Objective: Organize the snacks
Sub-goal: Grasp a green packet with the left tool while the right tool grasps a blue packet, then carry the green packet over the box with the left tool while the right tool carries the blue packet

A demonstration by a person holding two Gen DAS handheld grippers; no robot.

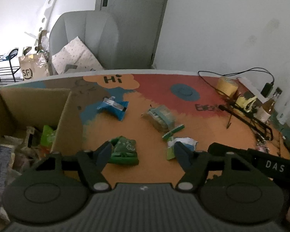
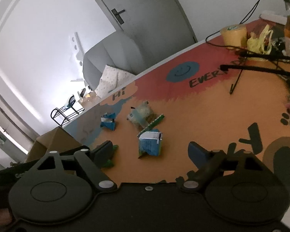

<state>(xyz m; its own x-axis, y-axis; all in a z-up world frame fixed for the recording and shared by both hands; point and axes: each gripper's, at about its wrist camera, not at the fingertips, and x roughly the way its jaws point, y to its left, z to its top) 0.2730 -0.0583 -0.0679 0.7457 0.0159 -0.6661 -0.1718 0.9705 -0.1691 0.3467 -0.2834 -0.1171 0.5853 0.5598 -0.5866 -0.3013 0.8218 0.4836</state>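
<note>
Several snack packets lie on the colourful table mat (image 1: 203, 135). A green packet (image 1: 125, 150) sits between my left gripper's (image 1: 143, 152) fingers, close to the left finger; the jaws stand apart and do not press it. A blue-and-white packet (image 2: 149, 143) lies between the fingers of my right gripper (image 2: 151, 151), which is open with gaps on both sides. Farther off are a blue packet (image 1: 114, 107), a clear biscuit packet (image 1: 160, 118) and a green stick (image 1: 173, 132). A cardboard box (image 1: 63, 116) holding several snacks stands at the left.
At the table's far right are a yellow tape roll (image 1: 227, 86), a bottle (image 1: 270, 102), a black wire stand (image 1: 247, 116) and cables. A grey armchair (image 1: 87, 38) stands behind the table. The right gripper's body (image 1: 261, 160) is close beside my left one.
</note>
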